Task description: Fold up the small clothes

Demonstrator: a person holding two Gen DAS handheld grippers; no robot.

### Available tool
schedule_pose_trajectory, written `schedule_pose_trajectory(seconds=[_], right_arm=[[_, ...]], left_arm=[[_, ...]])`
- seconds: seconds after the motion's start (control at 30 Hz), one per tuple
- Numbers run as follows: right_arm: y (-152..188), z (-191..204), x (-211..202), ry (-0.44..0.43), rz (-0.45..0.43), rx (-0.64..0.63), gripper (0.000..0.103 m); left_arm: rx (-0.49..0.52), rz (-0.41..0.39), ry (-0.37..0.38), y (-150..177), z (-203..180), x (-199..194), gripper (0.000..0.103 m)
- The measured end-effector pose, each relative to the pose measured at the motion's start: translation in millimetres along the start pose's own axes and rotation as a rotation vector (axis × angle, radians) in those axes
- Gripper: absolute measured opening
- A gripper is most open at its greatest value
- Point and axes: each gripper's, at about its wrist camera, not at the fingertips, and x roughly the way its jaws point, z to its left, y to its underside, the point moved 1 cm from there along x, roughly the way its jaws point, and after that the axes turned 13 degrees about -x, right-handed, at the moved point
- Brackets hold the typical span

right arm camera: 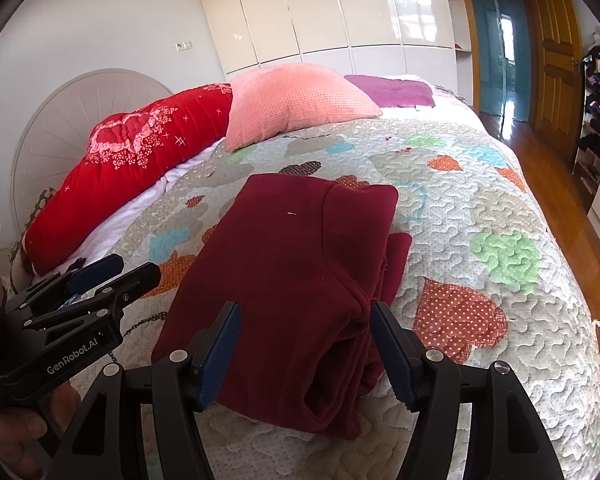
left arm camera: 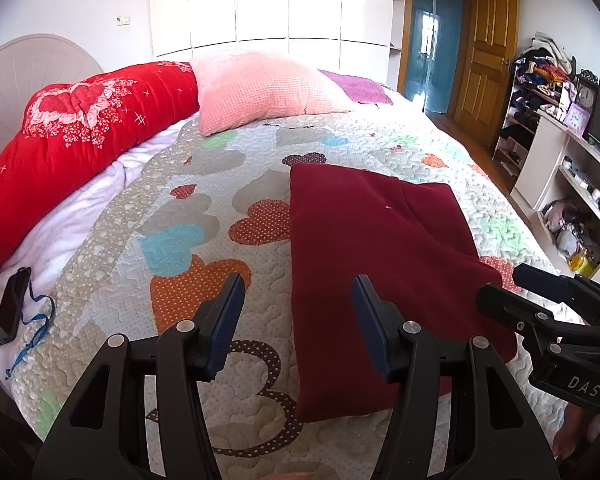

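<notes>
While a dark phone [left arm camera: 10,306] on a blue cord lies at nine o'clock on the bed [left arm camera: 236,160], the left gripper [left arm camera: 298,326], marked "GenRobot.AI", hovers with fingers wide and empty. Folded maroon garment [left arm camera: 380,264] rests at centre. Right gripper [right arm camera: 305,348], marked "DAS", also gapes empty above it.

Premises: a domestic bedroom. A bed with heart-patterned quilt [left arm camera: 260,208] fills the frame; pink pillow [left arm camera: 260,88] and white wardrobe doors [left arm camera: 268,4] at top centre. Cluttered shelving [left arm camera: 536,92] stands at right.
</notes>
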Motion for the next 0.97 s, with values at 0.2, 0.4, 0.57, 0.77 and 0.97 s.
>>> schedule_pose_trajectory(seconds=[0.2, 0.4, 0.57, 0.77, 0.97], right_arm=[[0.4, 1.0, 2.0, 0.0, 0.004, 0.001, 0.064], [0.4, -0.7, 5.3, -0.004, 0.01, 0.003, 0.064], [0.8, -2.9, 9.3, -0.007, 0.018, 0.005, 0.064], [1.7, -5.6, 14.1, -0.011, 0.028, 0.007, 0.064], [1.8, -12.7, 14.1, -0.018, 0.017, 0.013, 0.064]], left_arm=[[0.001, 0.006, 0.0, 0.4, -1.0, 2.7, 0.056], [0.003, 0.011, 0.0, 0.1, -2.3, 5.6, 0.056], [0.002, 0.012, 0.001, -0.3, -3.0, 6.9, 0.056], [0.001, 0.016, 0.001, -0.1, -4.5, 11.6, 0.056], [-0.019, 0.042, 0.013, -3.5, 1.9, 20.5, 0.056]])
